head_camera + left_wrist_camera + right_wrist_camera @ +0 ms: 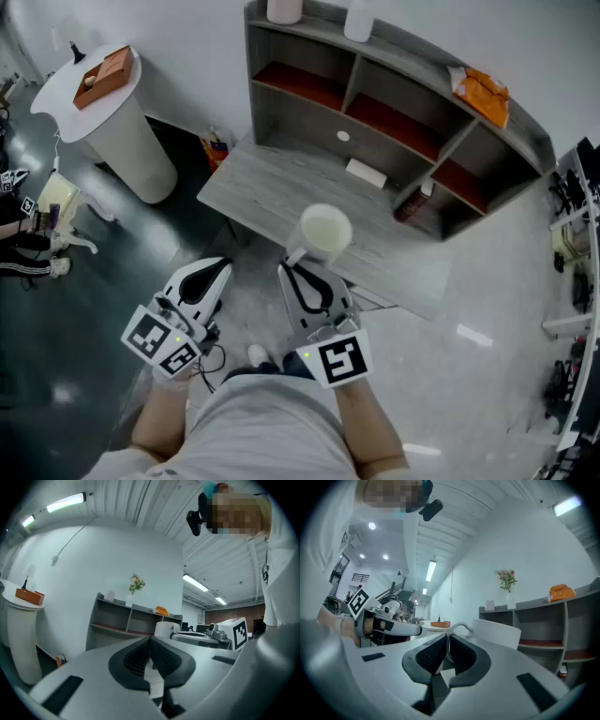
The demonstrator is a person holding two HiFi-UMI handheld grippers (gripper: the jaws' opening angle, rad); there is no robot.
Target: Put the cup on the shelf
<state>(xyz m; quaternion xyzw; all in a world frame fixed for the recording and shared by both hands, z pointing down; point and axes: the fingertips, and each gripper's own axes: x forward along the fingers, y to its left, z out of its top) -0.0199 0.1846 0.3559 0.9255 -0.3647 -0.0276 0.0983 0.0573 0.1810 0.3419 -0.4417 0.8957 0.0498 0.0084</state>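
Observation:
A white cup (325, 232) hangs above the front edge of the grey desk (267, 187). My right gripper (295, 263) is shut on its thin handle; in the right gripper view the handle (458, 628) curves out from between the jaws and the cup body (498, 633) sits just beyond them. The grey shelf unit (398, 89) with red-lined compartments stands at the back of the desk. My left gripper (223, 268) hovers to the left of the cup with jaws shut and nothing held. From the left gripper view (150, 644) the cup (164, 629) shows to the right.
On the shelf top stand two white vases (284, 9) and an orange bag (483, 94). A small white box (366, 173) lies on the desk, and a dark bottle (412, 202) stands by the shelf. A white round stand (117, 131) with an orange box is at left.

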